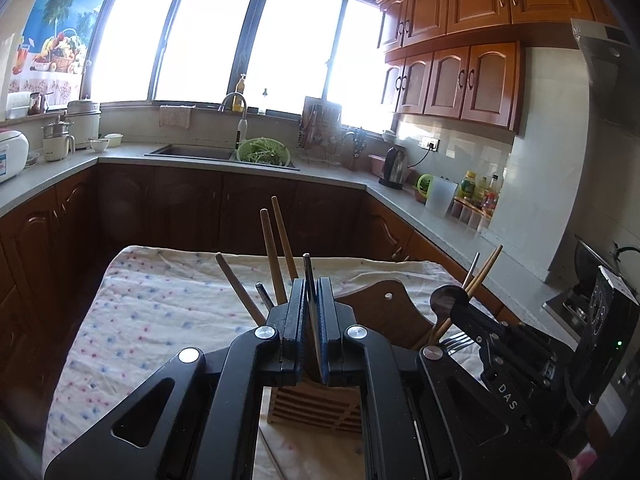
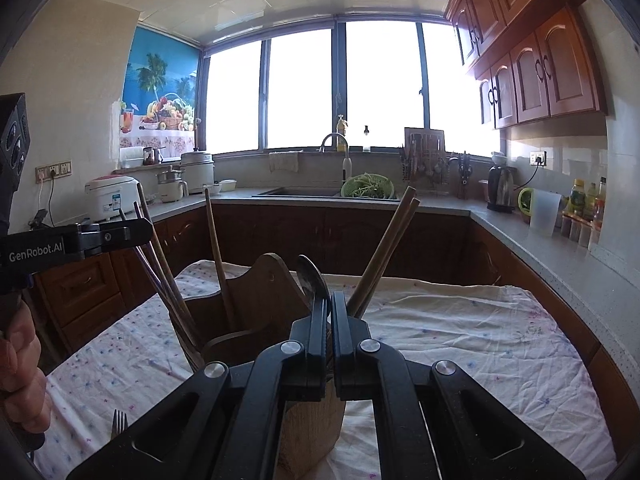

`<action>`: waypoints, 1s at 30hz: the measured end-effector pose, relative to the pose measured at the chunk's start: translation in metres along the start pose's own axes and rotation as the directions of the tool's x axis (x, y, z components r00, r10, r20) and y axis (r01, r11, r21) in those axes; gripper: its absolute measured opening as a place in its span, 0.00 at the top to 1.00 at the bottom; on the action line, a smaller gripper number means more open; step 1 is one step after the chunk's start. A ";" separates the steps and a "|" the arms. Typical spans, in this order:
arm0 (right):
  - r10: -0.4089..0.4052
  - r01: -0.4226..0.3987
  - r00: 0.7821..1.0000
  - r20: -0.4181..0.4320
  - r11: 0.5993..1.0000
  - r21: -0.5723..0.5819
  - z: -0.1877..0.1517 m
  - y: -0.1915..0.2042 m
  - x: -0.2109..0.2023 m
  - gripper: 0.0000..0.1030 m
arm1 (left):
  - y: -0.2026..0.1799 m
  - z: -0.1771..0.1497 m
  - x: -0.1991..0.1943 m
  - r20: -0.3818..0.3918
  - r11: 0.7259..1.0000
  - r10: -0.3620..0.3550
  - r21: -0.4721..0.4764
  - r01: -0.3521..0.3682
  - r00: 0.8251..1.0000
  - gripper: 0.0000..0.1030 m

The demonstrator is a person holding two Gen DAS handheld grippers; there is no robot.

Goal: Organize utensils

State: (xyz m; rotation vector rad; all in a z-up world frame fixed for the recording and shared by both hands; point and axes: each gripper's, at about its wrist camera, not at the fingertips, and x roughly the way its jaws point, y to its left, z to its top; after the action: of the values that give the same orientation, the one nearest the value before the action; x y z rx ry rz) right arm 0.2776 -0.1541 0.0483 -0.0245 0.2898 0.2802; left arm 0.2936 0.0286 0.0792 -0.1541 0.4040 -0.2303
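Note:
A wooden utensil holder (image 2: 260, 300) stands on the cloth-covered table; it also shows in the left wrist view (image 1: 384, 312). Several wooden chopsticks (image 1: 276, 252) stick up from it. My left gripper (image 1: 311, 300) is shut on a thin dark metal utensil (image 1: 307, 268), held upright above the holder's slatted part (image 1: 316, 404). My right gripper (image 2: 330, 312) is shut on a dark spoon (image 2: 312, 276), bowl up, over the holder. Two chopsticks (image 2: 384, 248) lean right behind it. The right gripper appears in the left wrist view (image 1: 460, 308) with the spoon (image 1: 446, 300).
A fork (image 2: 119, 422) lies on the dotted tablecloth (image 2: 460, 332) at the front left; its tines show in the left wrist view (image 1: 458, 340). Kitchen counters with a sink (image 1: 192, 152), a kettle (image 1: 394, 168) and bottles surround the table.

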 end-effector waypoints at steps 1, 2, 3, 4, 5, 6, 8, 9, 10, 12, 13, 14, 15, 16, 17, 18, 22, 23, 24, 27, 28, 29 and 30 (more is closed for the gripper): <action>0.000 0.000 1.000 -0.004 1.000 0.001 0.000 0.000 0.000 0.98 | 0.001 0.001 0.001 -0.005 1.000 0.001 -0.004 -0.001 1.000 0.95; 0.001 -0.001 1.000 -0.008 1.000 0.003 0.001 0.000 0.000 0.98 | 0.001 0.002 0.001 -0.010 1.000 0.003 -0.006 -0.003 1.000 0.95; 0.001 -0.001 1.000 -0.011 1.000 0.004 0.001 0.000 0.001 0.98 | 0.001 0.002 0.002 -0.014 1.000 0.007 -0.009 -0.007 1.000 0.95; 0.001 -0.001 1.000 -0.014 1.000 0.008 0.001 0.000 0.000 0.97 | 0.001 0.003 0.002 -0.019 1.000 0.011 -0.011 -0.011 1.000 0.94; 0.003 -0.002 1.000 -0.016 1.000 0.014 0.001 -0.001 0.000 0.97 | 0.001 0.003 0.002 -0.024 1.000 0.011 -0.013 -0.011 1.000 0.92; 0.006 -0.005 1.000 -0.020 1.000 0.020 0.002 -0.001 0.000 0.97 | 0.001 0.003 0.001 -0.028 1.000 0.012 -0.015 -0.012 1.000 0.89; 0.005 -0.005 1.000 -0.021 1.000 0.028 0.003 -0.002 -0.003 0.95 | 0.002 0.001 -0.002 -0.029 1.000 -0.001 -0.026 0.001 1.000 0.75; 0.003 -0.003 1.000 -0.018 1.000 0.031 0.003 -0.002 -0.005 0.94 | 0.001 0.001 -0.005 -0.024 1.000 0.004 -0.026 -0.004 1.000 0.72; 0.003 -0.002 1.000 -0.014 0.999 0.034 0.004 -0.003 -0.008 0.90 | -0.001 0.000 -0.008 -0.018 1.000 0.014 -0.022 -0.014 1.000 0.67; 0.000 0.000 1.000 -0.004 0.999 0.044 0.006 -0.005 -0.015 0.73 | -0.004 -0.001 -0.015 -0.011 1.000 0.008 -0.025 -0.008 1.000 0.63; -0.003 0.003 1.000 0.005 0.999 0.050 0.007 -0.005 -0.019 0.67 | -0.005 -0.002 -0.020 -0.006 0.999 0.002 -0.033 -0.002 1.000 0.60; -0.004 0.003 1.000 0.011 0.999 0.054 0.007 -0.006 -0.023 0.67 | -0.005 -0.003 -0.025 0.000 0.999 0.000 -0.039 0.000 1.000 0.55; -0.006 0.005 1.000 0.014 0.998 0.058 0.008 -0.007 -0.027 0.67 | -0.005 -0.005 -0.030 0.004 0.999 -0.003 -0.045 0.003 1.000 0.52; -0.008 0.007 1.000 0.015 0.998 0.063 0.009 -0.008 -0.032 0.64 | -0.006 -0.007 -0.036 0.010 0.999 -0.005 -0.051 0.005 1.000 0.49; -0.007 0.006 1.000 0.014 0.997 0.071 0.009 -0.009 -0.036 0.61 | -0.006 -0.009 -0.042 0.016 0.998 -0.002 -0.057 0.003 1.000 0.46; -0.006 0.004 1.000 0.014 0.997 0.080 0.008 -0.011 -0.041 0.53 | -0.005 -0.012 -0.048 0.021 0.998 0.000 -0.063 0.001 1.000 0.44; -0.009 0.007 1.000 0.010 0.993 0.118 0.002 -0.017 -0.062 0.24 | 0.001 -0.027 -0.075 0.036 0.995 0.062 -0.085 -0.059 0.997 0.12; -0.006 0.005 1.000 0.004 0.992 0.128 -0.001 -0.019 -0.068 0.20 | 0.003 -0.033 -0.081 0.035 0.994 0.078 -0.085 -0.075 0.996 0.08; 0.000 0.001 1.000 -0.003 0.990 0.138 -0.005 -0.020 -0.072 0.14 | 0.004 -0.038 -0.085 0.028 0.992 0.094 -0.084 -0.091 0.995 0.07; 0.027 -0.020 0.999 -0.033 0.984 0.179 -0.020 -0.022 -0.085 0.11 | 0.008 -0.057 -0.094 -0.013 0.990 0.118 -0.081 -0.119 0.993 0.05; 0.040 -0.031 0.998 -0.043 0.981 0.191 -0.025 -0.022 -0.090 0.10 | 0.010 -0.065 -0.096 -0.027 0.989 0.124 -0.082 -0.126 0.992 0.05; 0.053 -0.041 0.997 -0.052 0.979 0.199 -0.030 -0.021 -0.094 0.10 | 0.012 -0.072 -0.099 -0.042 0.988 0.130 -0.084 -0.133 0.991 0.05; 0.061 -0.047 0.996 -0.059 0.978 0.205 -0.035 -0.020 -0.099 0.09 | 0.013 -0.079 -0.101 -0.057 0.987 0.132 -0.086 -0.136 0.990 0.05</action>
State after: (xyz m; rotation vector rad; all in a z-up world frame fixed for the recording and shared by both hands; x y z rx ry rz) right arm 0.1825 -0.2026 0.0423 0.1764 0.3835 0.3031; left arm 0.1738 0.0583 0.0425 -0.2085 0.4741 -0.0837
